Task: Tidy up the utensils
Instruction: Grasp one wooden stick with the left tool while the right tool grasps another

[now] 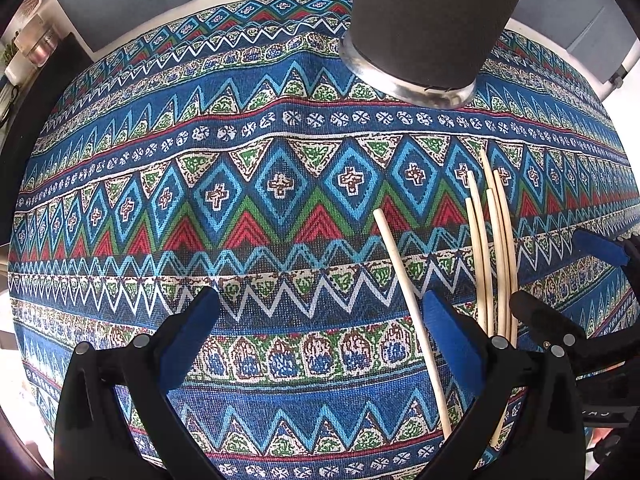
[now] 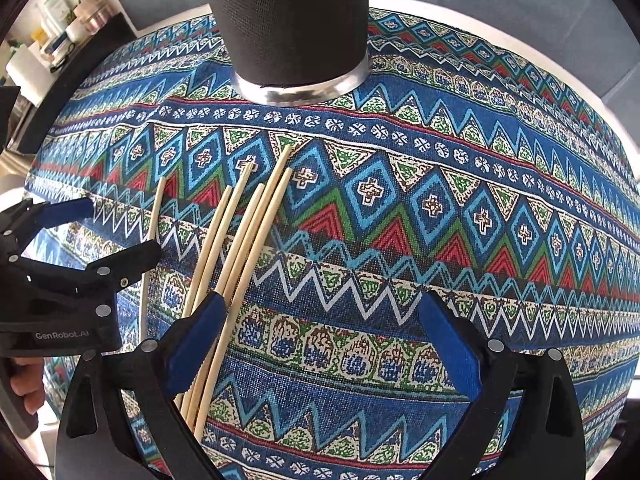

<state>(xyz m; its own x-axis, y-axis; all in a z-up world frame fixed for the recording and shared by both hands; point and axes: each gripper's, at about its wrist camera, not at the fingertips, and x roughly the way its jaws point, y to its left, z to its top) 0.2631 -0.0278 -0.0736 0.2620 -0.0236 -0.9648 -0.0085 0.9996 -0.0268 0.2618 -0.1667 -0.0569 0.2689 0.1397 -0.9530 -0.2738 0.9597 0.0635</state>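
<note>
Several pale wooden chopsticks (image 2: 240,240) lie in a loose bundle on the patterned blue cloth, and one more chopstick (image 2: 150,248) lies apart to their left. In the left wrist view the bundle (image 1: 494,248) is at the right and the lone chopstick (image 1: 408,292) lies just left of my right finger. A tall black mesh utensil holder (image 1: 428,20) with a metal base stands at the far side of the cloth; it also shows in the right wrist view (image 2: 292,20). My left gripper (image 1: 320,320) is open and empty. My right gripper (image 2: 320,320) is open and empty, its left finger over the bundle.
The patterned cloth (image 1: 240,200) covers a white table whose rim (image 2: 500,28) shows behind. Shelves with bottles and jars (image 2: 68,16) stand at the far left. The left gripper (image 2: 80,240) shows at the left of the right wrist view.
</note>
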